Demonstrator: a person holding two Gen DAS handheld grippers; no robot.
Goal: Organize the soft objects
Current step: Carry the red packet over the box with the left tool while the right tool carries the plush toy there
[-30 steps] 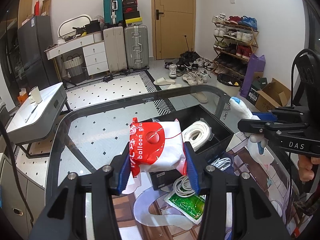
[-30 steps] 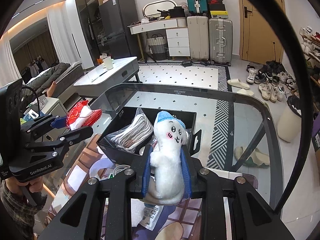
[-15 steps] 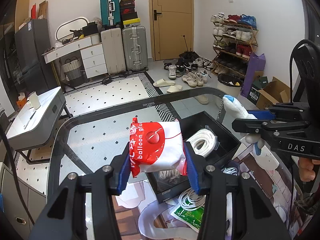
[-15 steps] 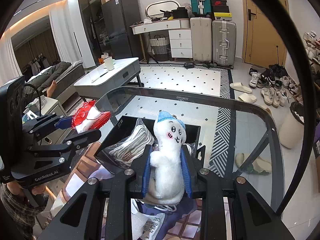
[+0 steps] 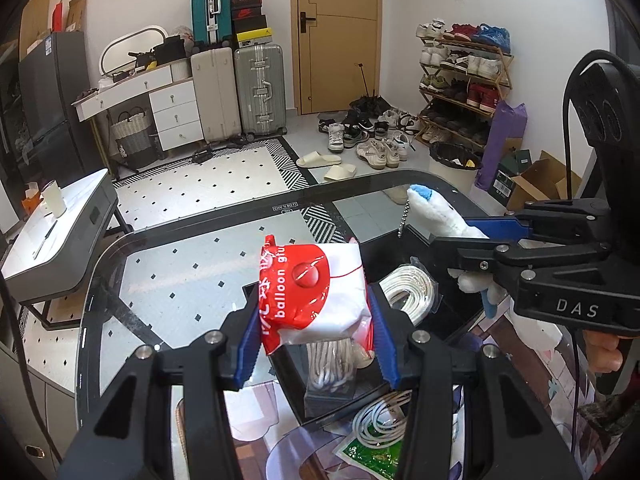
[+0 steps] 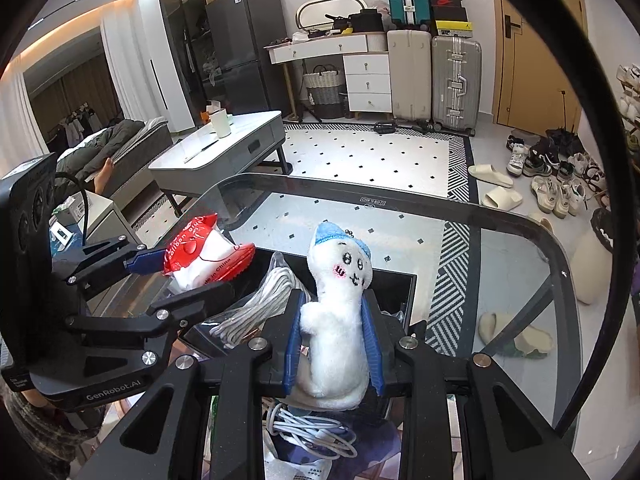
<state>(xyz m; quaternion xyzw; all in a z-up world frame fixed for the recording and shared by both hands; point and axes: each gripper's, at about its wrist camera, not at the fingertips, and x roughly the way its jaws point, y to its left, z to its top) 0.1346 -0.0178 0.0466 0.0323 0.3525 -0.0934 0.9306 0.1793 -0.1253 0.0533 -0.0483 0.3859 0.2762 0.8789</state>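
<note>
My left gripper [image 5: 314, 334] is shut on a red and white balloon packet [image 5: 312, 294], held above the near-left corner of a black bin [image 5: 404, 240]. That packet [image 6: 204, 256] and left gripper [image 6: 188, 276] also show at the left of the right wrist view. My right gripper [image 6: 334, 346] is shut on a white plush toy with a blue cap [image 6: 340, 308], upright above the bin's [image 6: 396, 292] near edge. In the left wrist view the plush toy [image 5: 440, 216] and right gripper [image 5: 472, 240] hang over the bin's right side. A bagged white rope coil [image 5: 408, 292] lies in the bin.
The bin stands on a glass table [image 5: 180, 272] with a dark rounded rim. White cables [image 6: 308, 428] and a green packet [image 5: 370, 456] lie on the table in front of the bin. A low grey side table [image 6: 224, 152] stands beyond, to the left.
Both grippers have moved forward over the bin, each still holding its object. The bin now sits lower and nearer in both views.
</note>
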